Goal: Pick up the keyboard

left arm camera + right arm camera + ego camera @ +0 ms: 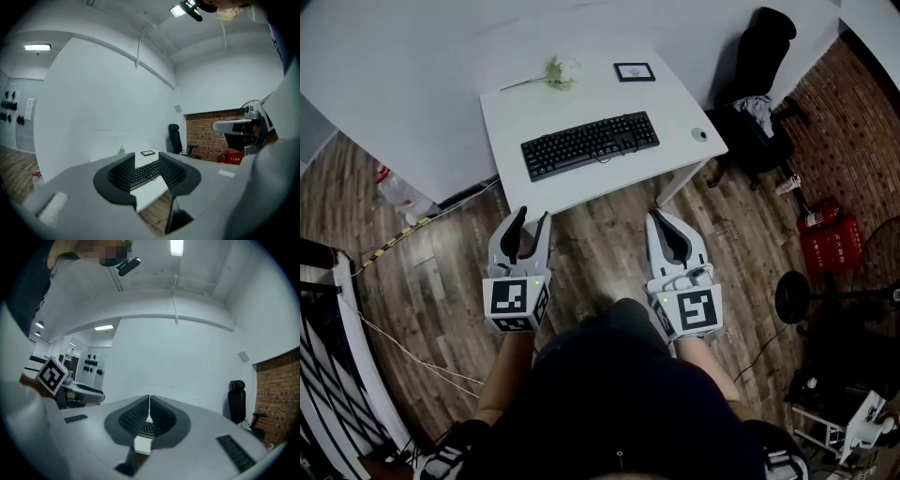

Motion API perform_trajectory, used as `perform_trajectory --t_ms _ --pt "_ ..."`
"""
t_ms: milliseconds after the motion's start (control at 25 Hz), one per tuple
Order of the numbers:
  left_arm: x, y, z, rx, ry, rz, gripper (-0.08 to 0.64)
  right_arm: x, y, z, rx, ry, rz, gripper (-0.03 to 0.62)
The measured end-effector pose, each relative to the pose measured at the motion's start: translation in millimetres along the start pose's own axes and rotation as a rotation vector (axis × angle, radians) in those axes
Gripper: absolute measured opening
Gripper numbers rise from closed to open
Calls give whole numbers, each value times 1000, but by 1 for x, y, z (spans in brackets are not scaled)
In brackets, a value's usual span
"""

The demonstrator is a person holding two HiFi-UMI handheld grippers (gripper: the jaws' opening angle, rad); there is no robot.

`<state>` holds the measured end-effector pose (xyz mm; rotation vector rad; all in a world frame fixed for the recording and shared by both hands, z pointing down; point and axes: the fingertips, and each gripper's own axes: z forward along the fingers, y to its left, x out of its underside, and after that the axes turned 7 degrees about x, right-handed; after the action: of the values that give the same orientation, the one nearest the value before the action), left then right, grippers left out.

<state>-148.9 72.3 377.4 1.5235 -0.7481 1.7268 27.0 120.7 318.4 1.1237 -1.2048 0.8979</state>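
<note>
Wooden floor (609, 234) runs up to a white table (675, 103) by the far wall. On it the black keyboard (591, 143) lies slightly slanted near the middle, with a white flower (558, 72) at the far edge, a small framed picture (635, 71) right of that and a small round thing (699, 134) near the right corner.

Both grippers hang over the floor on the near side, well apart from the keyboard. The left gripper (532, 217) has its jaws partly apart around nothing. The right gripper (663, 220) has its jaws pressed together, empty.

A clear bottle (394, 192) lies on the floor at far left; its contents cannot be made out. A black office chair (759, 84) stands right of the table.
</note>
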Motion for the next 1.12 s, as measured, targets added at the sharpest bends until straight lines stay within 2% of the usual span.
perform_trajectory --t_ms 240,480,720,880,1120 --pt "14 16 21 -10 31 -25 153 14 -9 25 -2 24 19 12" --pt "15 40 52 -43 33 -41 153 18 -22 75 -36 3 33 12" --pt "13 77 93 -117 34 -53 158 27 -38 142 -108 -4 42 12" --pt "14 105 123 -164 49 -87 164 35 -52 191 -154 7 51 12" --pt "33 128 165 -181 120 -134 169 55 -80 249 -219 45 65 12"
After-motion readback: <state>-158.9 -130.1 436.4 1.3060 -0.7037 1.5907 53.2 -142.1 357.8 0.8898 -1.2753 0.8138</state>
